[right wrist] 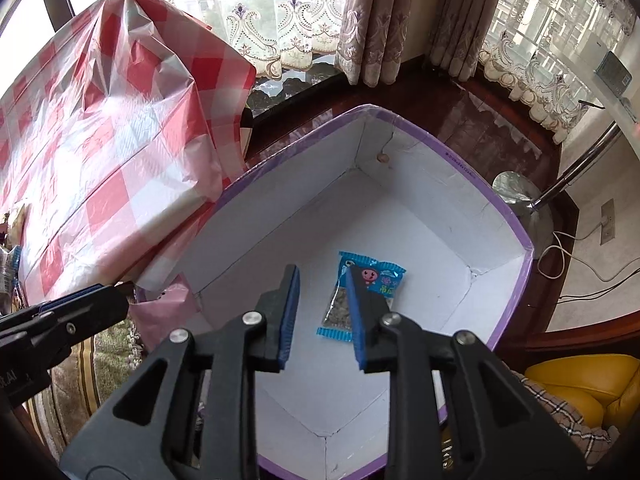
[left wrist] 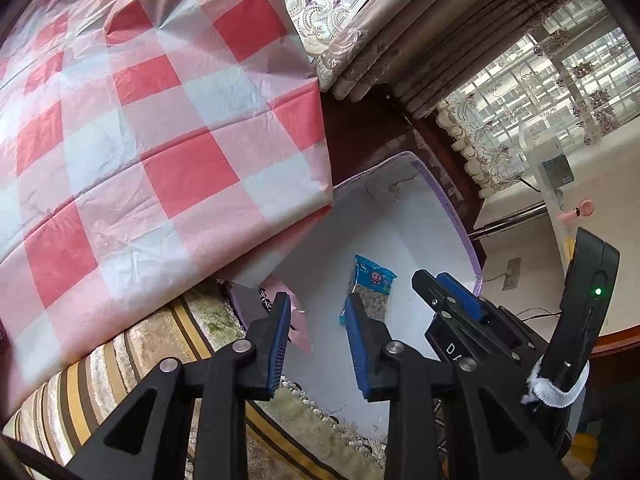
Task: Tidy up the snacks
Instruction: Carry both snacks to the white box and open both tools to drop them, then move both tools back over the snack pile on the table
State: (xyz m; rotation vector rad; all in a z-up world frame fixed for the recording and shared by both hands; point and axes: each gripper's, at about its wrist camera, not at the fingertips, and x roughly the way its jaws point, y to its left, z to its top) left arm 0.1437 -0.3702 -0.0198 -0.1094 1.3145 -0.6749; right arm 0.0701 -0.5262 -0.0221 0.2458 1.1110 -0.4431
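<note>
A lived-in home, likely a sitting or dining room. Embroidered lace curtains [right wrist: 288, 28] and heavy pleated drapes [right wrist: 376, 20] hung at a barred bay window. A red-checked plastic tablecloth [left wrist: 140, 128] covered a table. A striped plush cushion [left wrist: 132, 360] and a yellow leather seat [right wrist: 580, 384] stood nearby, on dark polished wood flooring [right wrist: 472, 120].
</note>
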